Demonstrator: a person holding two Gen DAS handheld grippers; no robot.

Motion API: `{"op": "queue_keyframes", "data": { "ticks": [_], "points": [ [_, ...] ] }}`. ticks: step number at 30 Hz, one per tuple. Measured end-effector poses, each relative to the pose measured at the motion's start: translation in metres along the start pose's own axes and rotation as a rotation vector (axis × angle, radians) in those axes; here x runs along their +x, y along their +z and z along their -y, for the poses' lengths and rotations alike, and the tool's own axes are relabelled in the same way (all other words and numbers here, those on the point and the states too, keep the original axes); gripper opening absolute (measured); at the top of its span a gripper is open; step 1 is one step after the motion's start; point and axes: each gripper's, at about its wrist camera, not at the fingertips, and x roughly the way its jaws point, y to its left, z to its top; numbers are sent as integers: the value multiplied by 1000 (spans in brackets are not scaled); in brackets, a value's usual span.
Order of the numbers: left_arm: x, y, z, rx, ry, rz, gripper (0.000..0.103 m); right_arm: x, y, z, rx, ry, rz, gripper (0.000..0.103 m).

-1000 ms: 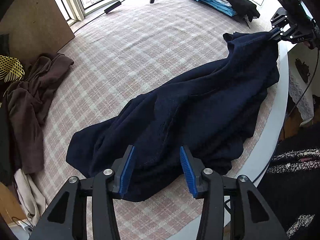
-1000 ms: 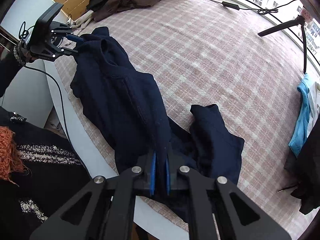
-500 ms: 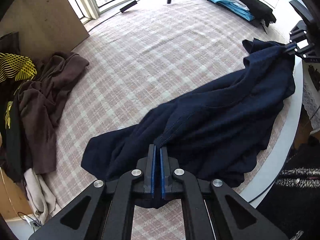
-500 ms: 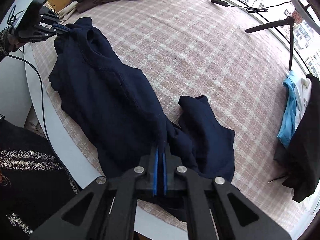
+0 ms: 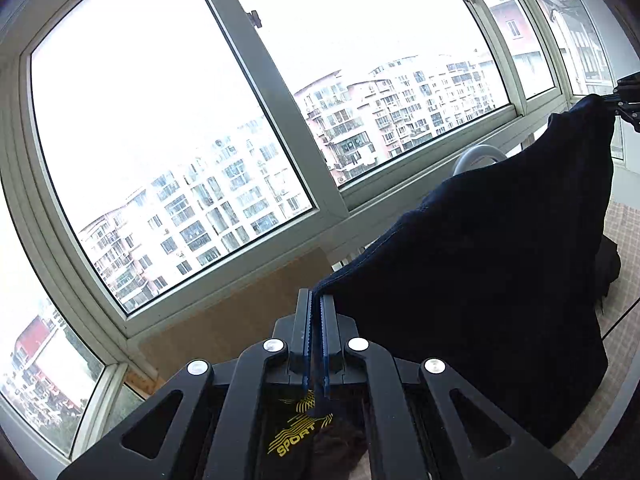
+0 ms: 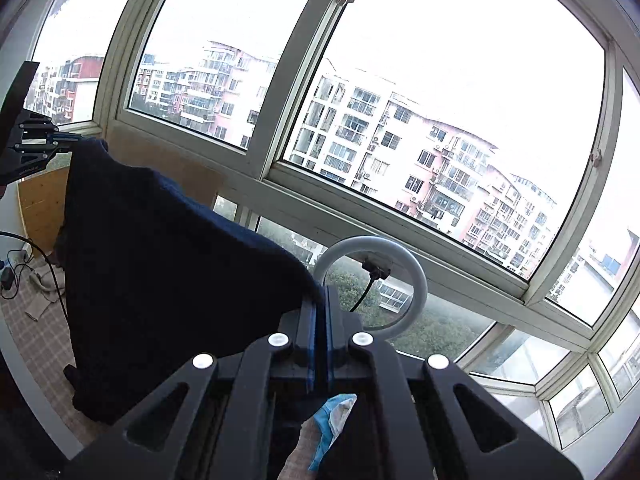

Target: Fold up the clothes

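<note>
Gripping navy garment (image 5: 492, 280), left gripper (image 5: 315, 304) and right gripper (image 6: 319, 296) apparently hold corners aloft.

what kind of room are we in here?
Likely a glazed balcony or sunroom in a high-rise flat: curved window wall, apartment blocks outside, ring light, and navy garment held between both grippers.

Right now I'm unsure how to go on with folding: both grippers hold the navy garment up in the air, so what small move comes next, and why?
Probably lower it flat onto the checked cloth. The left gripper and right gripper each pinch an edge of the navy garment, which hangs between them with its bottom bunched on the cloth.
</note>
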Motion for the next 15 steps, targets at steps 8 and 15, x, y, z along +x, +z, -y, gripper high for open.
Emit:
{"op": "queue_keyframes", "data": {
  "ticks": [8, 15],
  "points": [
    [-110, 69, -45, 21, 225, 190, 3, -111, 84, 2, -41, -95, 211, 3],
    [-179, 82, -61, 25, 311, 283, 4, -185, 106, -3, -75, -139, 336, 3]
  ]
}}
